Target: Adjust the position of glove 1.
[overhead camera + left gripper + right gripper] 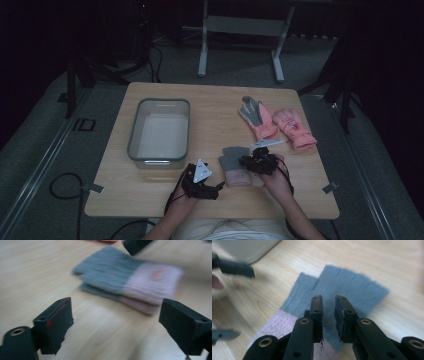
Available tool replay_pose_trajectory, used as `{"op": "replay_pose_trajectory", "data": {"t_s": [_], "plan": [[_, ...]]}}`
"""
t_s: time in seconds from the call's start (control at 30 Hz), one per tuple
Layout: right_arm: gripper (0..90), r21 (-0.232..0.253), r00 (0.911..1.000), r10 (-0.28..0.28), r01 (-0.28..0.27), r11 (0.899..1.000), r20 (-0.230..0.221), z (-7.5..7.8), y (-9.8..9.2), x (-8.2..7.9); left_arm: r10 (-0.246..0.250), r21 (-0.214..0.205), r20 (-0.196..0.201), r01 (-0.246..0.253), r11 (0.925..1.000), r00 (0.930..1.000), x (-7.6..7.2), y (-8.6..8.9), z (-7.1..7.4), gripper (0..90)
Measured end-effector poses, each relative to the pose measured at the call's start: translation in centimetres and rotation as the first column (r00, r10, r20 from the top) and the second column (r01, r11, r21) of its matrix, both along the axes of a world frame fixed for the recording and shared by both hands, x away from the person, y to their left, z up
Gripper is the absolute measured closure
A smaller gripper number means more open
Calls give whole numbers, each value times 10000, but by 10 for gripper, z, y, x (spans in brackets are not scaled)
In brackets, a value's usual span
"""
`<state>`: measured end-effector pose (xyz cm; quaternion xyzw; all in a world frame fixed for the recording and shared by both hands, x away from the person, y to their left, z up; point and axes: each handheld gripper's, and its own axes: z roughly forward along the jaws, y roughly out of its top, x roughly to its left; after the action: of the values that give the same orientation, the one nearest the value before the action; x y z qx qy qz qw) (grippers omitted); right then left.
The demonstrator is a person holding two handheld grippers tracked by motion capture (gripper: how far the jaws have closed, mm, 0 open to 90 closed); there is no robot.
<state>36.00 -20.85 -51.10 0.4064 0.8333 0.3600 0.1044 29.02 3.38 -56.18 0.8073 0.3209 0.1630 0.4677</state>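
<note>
A knitted glove point(235, 169) with grey fingers and a pale pink cuff lies flat near the table's front edge, between my two hands. It looks doubled over in the left gripper view point(130, 282), where it is blurred. My right gripper point(246, 161) hovers over its grey part point(352, 287) from the right. The right gripper's jaws point(328, 300) stand a narrow gap apart with nothing pinched between them. My left gripper point(218, 187) sits just left of the cuff, and its jaws point(116, 303) are wide apart and empty, pointing at the glove.
A clear plastic bin point(159, 101) stands empty on the left half of the wooden table point(210, 105). At the back right lie two pink gloves, one with a grey palm point(258, 119) and one plain point(296, 128). A table frame stands behind on the floor.
</note>
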Motion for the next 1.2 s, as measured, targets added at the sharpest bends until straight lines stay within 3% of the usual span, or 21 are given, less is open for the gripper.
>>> {"op": "replay_pose_trajectory", "data": {"t_s": [0.1,0.13,0.27,0.37,0.43,0.53,0.57,0.63,0.67,0.73,0.87,0.97,1.03,1.1,1.17,1.2], "plan": [[731,52,9998,74,-75,10000,197,8,-8,2,-236,84,-137,238,9997,9996,-1,-4,1,134],[726,3,9996,61,-61,10000,287,12,-12,3,-837,-229,-81,835,9962,9965,-3,-4,3,134],[703,-149,9980,-63,72,9999,633,30,-29,11,-1479,-252,638,1498,9884,9869,-7,-11,13,141],[704,117,9984,-149,143,9998,548,37,-38,19,-1928,99,576,1926,9812,9795,-6,-23,17,226],[716,384,9986,-266,249,9990,455,40,-41,23,-2288,664,716,2242,9723,9708,-5,-33,18,279],[710,626,9983,-483,462,9970,313,41,-42,30,-2798,1400,943,2655,9539,9554,0,-45,18,310],[703,638,9980,-563,545,9965,275,41,-41,33,-3062,1678,1004,2872,9430,9467,2,-48,18,337],[702,605,9972,-743,736,9954,82,39,-39,41,-3319,2130,976,3061,9279,9382,6,-53,18,367],[695,645,9972,-753,754,9951,-31,38,-38,43,-3506,2474,964,3188,9150,9315,8,-56,17,379],[688,398,9964,-840,844,9956,-111,32,-34,50,-3585,3095,1069,3117,8984,9274,9,-60,14,407],[625,413,9947,-854,878,9953,-575,17,-29,63,-3377,3847,1276,2674,8835,9326,9,-65,11,436],[587,519,9912,-852,908,9945,-1013,5,-27,69,-3562,4746,1684,2411,8465,9191,5,-71,8,456],[577,469,9880,-929,993,9940,-1233,-2,-26,71,-3690,5323,1892,2207,8173,9100,3,-74,7,496],[537,488,9846,-980,1060,9932,-1448,-8,-25,71,-3658,5348,1827,2200,8159,9126,4,-74,7,518],[509,483,9816,-1032,1123,9925,-1608,-12,-24,71,-3687,5400,1869,2183,8128,9105,4,-74,7,557],[494,332,9809,-1049,1118,9932,-1641,-15,-23,71,-3635,5185,1748,2283,8240,9150,6,-72,8,585]]}}
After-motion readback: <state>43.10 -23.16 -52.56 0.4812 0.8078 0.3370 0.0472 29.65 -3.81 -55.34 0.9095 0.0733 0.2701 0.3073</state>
